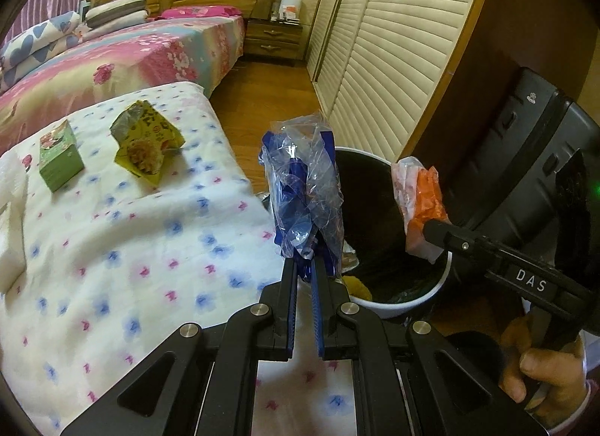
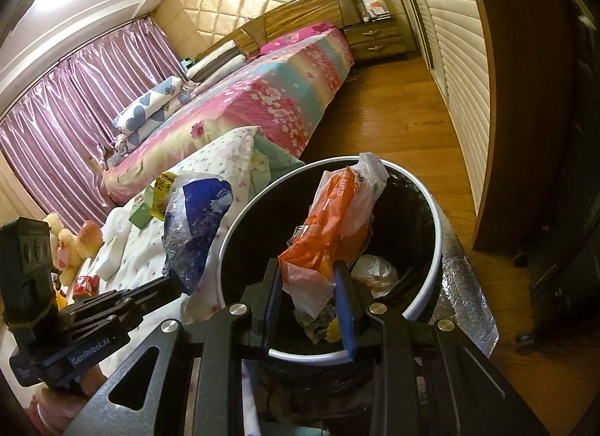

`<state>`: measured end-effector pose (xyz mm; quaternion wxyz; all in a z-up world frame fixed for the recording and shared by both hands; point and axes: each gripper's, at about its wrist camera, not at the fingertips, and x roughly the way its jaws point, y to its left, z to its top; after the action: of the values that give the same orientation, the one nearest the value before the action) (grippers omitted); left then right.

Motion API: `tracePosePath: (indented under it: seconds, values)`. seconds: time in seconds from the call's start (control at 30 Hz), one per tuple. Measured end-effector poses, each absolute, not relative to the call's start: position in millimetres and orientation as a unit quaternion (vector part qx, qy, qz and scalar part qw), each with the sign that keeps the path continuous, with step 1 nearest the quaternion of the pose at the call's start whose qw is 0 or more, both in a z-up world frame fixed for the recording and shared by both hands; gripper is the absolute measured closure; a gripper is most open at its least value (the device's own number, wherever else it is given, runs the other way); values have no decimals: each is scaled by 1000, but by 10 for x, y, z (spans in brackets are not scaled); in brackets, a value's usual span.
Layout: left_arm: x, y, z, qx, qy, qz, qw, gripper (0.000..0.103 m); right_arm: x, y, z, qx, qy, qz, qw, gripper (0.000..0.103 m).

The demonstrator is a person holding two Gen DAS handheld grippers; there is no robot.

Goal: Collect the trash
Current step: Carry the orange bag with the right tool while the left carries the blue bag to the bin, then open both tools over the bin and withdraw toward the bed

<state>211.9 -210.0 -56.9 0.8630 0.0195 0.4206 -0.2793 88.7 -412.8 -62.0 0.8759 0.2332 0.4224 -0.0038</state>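
Note:
My left gripper (image 1: 303, 261) is shut on a crumpled blue and clear plastic bag (image 1: 303, 188), held upright at the near edge of the white-rimmed trash bin (image 1: 397, 304). My right gripper (image 2: 309, 267) is shut on an orange and white plastic bag (image 2: 337, 218), held over the open bin (image 2: 240, 218), which has trash inside. The blue bag also shows in the right wrist view (image 2: 195, 226), left of the bin. The orange bag shows in the left wrist view (image 1: 420, 200) over the bin's right side. A yellow-green snack wrapper (image 1: 148, 141) and a green box (image 1: 60, 155) lie on the flowered blanket.
The blanket (image 1: 131, 248) covers a low bed left of the bin. A larger bed (image 2: 262, 91) lies beyond, with a wooden nightstand (image 1: 273, 36). A slatted wardrobe (image 1: 393, 61) lines the right side. Wood floor (image 2: 393, 110) runs between. Plush toys (image 2: 71, 241) sit at far left.

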Motion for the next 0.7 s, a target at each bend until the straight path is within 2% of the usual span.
tracePosePath:
  seconds: [0.43,0.5,0.53,0.57,0.6,0.67,0.7]
  values:
    - [2216,-2291,-606,21,427,-286,858,96,940,-4182,-660,237,426,-13,873,72]
    - [2212,-2312,-605,22,425,-287,858,88,950,-4188,-664,236,427,-14,873,70]
    - [2207,-2315,-603,22,425,-284,859,84,949,-4196,-667,237,427,-15,873,66]
    - [2197,-2307,-597,20,422,-281,861,74,947,-4196,-664,238,427,-17,872,63]
    - [2192,-2293,-590,19,420,-280,863,63,944,-4208,-667,240,427,-20,872,57]
    - [2164,-2235,-569,15,414,-273,868,52,938,-4228,-666,244,424,-23,872,46]
    - [2150,-2199,-561,13,411,-269,871,50,931,-4228,-658,246,423,-24,872,38]
